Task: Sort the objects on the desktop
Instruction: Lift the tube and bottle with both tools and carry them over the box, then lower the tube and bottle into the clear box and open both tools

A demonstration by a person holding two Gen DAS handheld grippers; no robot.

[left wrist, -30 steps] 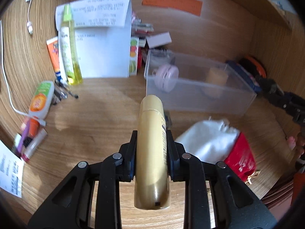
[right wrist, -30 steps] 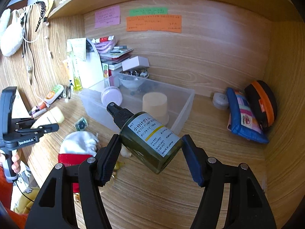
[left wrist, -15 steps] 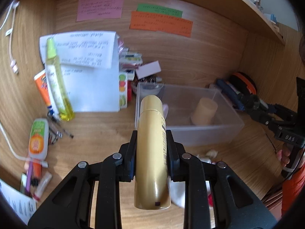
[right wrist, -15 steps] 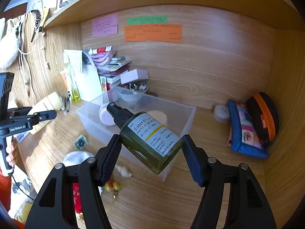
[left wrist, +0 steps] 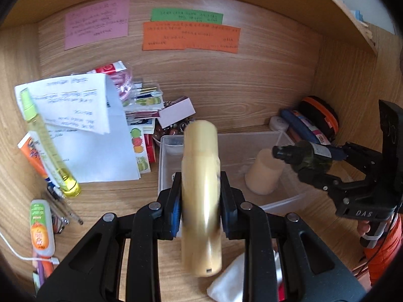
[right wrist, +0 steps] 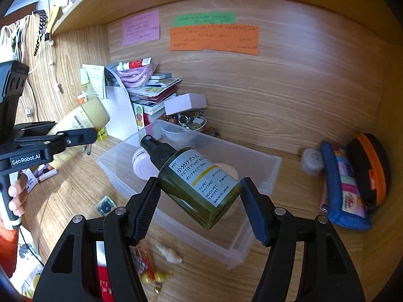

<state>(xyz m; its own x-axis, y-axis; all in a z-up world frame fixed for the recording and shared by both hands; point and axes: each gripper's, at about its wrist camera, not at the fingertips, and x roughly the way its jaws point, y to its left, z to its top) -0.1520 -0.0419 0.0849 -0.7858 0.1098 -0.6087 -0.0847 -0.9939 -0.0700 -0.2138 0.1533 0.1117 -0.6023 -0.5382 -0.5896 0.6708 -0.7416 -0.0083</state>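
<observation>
green bottle (right wrist: 199,188) reads "petit pump bottle", "made in japan".

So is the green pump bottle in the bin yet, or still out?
Out. The green pump bottle is shut in the right gripper, tilted, above the clear plastic bin.

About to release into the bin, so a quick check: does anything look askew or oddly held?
Yes: the dark green spray bottle sits diagonally in the right hand-held gripper, pinched at its corners rather than flat sides. The gold cylindrical bottle sits straight in the left hand-held gripper.
</observation>
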